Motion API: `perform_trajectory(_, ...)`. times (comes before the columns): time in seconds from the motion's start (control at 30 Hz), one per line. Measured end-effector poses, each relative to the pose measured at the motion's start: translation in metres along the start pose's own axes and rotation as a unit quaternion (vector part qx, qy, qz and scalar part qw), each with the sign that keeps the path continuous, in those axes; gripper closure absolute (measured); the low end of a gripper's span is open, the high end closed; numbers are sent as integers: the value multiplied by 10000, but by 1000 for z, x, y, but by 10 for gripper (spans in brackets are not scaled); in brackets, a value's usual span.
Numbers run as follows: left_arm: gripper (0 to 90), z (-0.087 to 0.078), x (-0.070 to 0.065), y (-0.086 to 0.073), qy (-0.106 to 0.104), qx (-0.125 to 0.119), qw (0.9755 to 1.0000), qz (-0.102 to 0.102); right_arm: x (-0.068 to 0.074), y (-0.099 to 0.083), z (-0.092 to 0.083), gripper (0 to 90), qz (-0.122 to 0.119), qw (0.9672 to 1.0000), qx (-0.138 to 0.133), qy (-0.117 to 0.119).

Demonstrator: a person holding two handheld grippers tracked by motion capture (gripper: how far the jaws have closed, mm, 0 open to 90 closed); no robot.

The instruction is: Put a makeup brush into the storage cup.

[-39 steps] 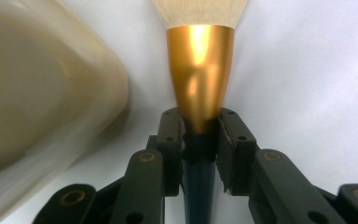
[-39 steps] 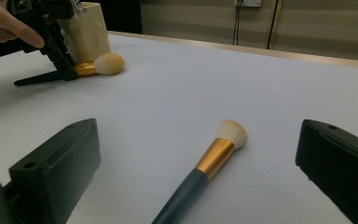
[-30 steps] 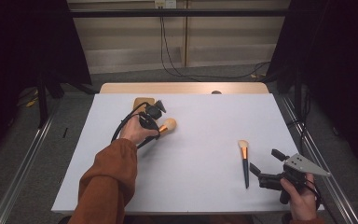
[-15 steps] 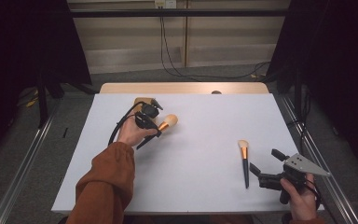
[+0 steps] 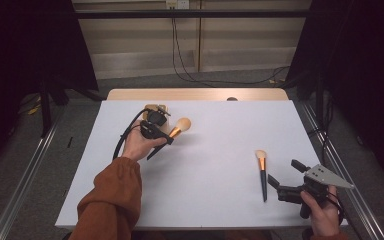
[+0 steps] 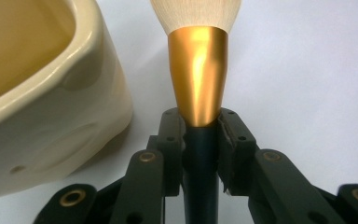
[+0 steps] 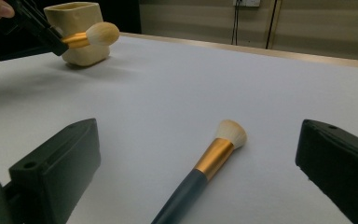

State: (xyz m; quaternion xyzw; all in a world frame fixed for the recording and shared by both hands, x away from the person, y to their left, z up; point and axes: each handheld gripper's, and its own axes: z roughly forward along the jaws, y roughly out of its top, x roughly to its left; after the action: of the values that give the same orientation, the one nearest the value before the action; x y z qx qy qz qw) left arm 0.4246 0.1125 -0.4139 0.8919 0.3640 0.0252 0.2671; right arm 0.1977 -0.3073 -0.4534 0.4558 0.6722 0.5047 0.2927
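- The cream holder (image 7: 78, 32) stands near the far left corner of the bench (image 5: 215, 130); in the left gripper view you see part of its yellowish inside, and nothing lies in the part that shows
- Your left gripper (image 6: 200, 126) has its jaws clamped on the dark handle of the held brush (image 6: 198, 79), just below the gold ferrule
- The held brush sits clear of the bench surface, its pale bristle head pointing up and away from your hand, just beside the holder's outer wall; it is outside the holder, not in it
- Compared with one second earlier, the held brush head stands slightly farther from you and higher in the high view, and your left hand (image 5: 139, 144) has shifted a little with it
- Your right gripper (image 7: 200, 172) has its jaws wide apart with nothing pressed between them
- The second brush (image 5: 262, 170) lies flat on the bench just ahead of the right gripper, bristles pointing away from you, in line with the gap between the jaws
- The second brush and your right hand (image 5: 322, 215) lie where they lay one second earlier
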Motion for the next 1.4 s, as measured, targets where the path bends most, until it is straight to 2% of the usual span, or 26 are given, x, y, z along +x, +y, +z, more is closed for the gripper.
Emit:
perform_trajectory(0.07, 731, -1, 0, -1, -32, -49, 10000, -52, 0, 0, 0, 0, 0, 10000, -2, -1)
perform_trajectory(0.23, 731, -5, -1, -6, -100, -246, 9996, -35, 0, 0, 0, 0, 2, 10000, 0, 2)
perform_trajectory(0.43, 731, -12, -3, -12, -161, -582, 9982, -70, 0, 0, 0, 0, 6, 10000, 3, -2)
perform_trajectory(0.47, 731, -14, -3, -13, -125, -639, 9979, -45, 0, 0, 0, 0, 6, 10000, 3, -2)
perform_trajectory(0.5, 731, -15, -4, -14, -111, -737, 9972, -103, 0, 0, 0, 0, 5, 10000, 2, -3)
perform_trajectory(0.63, 731, -19, -6, -16, -55, -854, 9963, -64, 0, 0, 0, 0, 18, 10000, -1, -7)
perform_trajectory(0.7, 731, -23, -8, -16, -52, -1018, 9948, -84, 0, 0, 0, 0, 32, 10000, -2, -8)
perform_trajectory(0.73, 732, -23, -8, -16, -52, -1018, 9948, -84, 0, 0, 0, 0, 32, 10000, -2, -8)
perform_trajectory(0.8, 732, -27, -9, -16, -55, -1202, 9927, -106, 0, 0, 1, 0, 56, 10000, -11, -17)
perform_trajectory(0.87, 731, -29, -9, -17, -101, -1252, 9921, -58, 0, 0, 0, 0, 20, 10000, -4, -15)
perform_trajectory(0.93, 731, -31, -10, -17, -147, -1393, 9901, 28, 0, 0, 0, 0, 21, 10000, -4, -13)
perform_trajectory(0.97, 731, -31, -10, -17, -88, -1414, 9899, 41, 0, 0, 0, 0, 24, 10000, -32, -18)
perform_trajectory(1.07, 731, -33, -9, -18, -112, -1553, 9878, 10, 0, 1, 0, 0, 48, 10000, -43, -15)
perform_trajectory(1.13, 731, -36, -10, -19, -113, -1735, 9848, 29, 0, 1, 0, 0, 65, 10000, -48, -18)
perform_trajectory(1.2, 731, -37, -10, -19, -115, -1776, 9840, 62, 0, 0, 0, 0, 37, 10000, -35, -9)
perform_trajectory(1.4, 731, -43, -11, -19, -155, -2108, 9774, 31, 0, 1, 0, 0, 28, 10000, -41, -14)
